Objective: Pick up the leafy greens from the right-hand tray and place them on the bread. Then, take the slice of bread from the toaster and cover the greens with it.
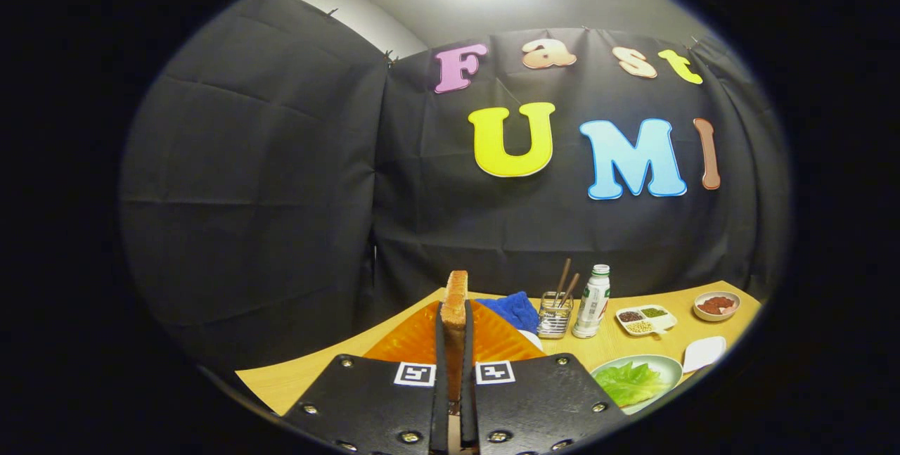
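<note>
My gripper is shut on a toasted slice of bread, held upright and edge-on between the two fingers, its top sticking out above the fingertips. The slice is lifted above the wooden table. To the right of the fingers a pale green plate holds leafy greens. An orange ribbed mat lies on the table just beyond the fingers, partly hidden by them.
A blue cloth lies behind the mat. Right of it stand a glass holder with chopsticks and a white bottle. Farther right are a divided dish of beans, a bowl of red bits and a small white dish.
</note>
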### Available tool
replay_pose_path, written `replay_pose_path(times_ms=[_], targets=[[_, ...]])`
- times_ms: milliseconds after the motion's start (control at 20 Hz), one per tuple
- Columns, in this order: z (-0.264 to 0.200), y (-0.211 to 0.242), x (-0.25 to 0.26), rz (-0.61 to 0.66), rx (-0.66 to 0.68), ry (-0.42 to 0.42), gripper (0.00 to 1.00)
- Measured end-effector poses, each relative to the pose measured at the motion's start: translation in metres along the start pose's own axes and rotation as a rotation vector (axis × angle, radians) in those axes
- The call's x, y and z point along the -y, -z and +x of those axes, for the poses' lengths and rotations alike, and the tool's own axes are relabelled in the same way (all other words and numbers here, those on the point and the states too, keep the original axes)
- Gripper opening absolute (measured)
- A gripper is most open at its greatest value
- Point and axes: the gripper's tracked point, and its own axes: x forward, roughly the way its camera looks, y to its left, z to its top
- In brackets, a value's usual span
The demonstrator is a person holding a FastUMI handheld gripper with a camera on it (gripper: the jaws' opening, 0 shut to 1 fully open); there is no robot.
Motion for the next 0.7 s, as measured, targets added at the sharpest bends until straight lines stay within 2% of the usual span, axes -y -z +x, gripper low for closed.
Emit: replay_pose_path(times_ms=[250,500,700], targets=[[-0.027,-0.026,0.017,0.017,0.053,-0.016,0.07],[-0.051,-0.03,0.045,-0.04,0.039,-0.026,0.06],[-0.066,-0.028,0.087,-0.063,0.049,0.032,0.07]])
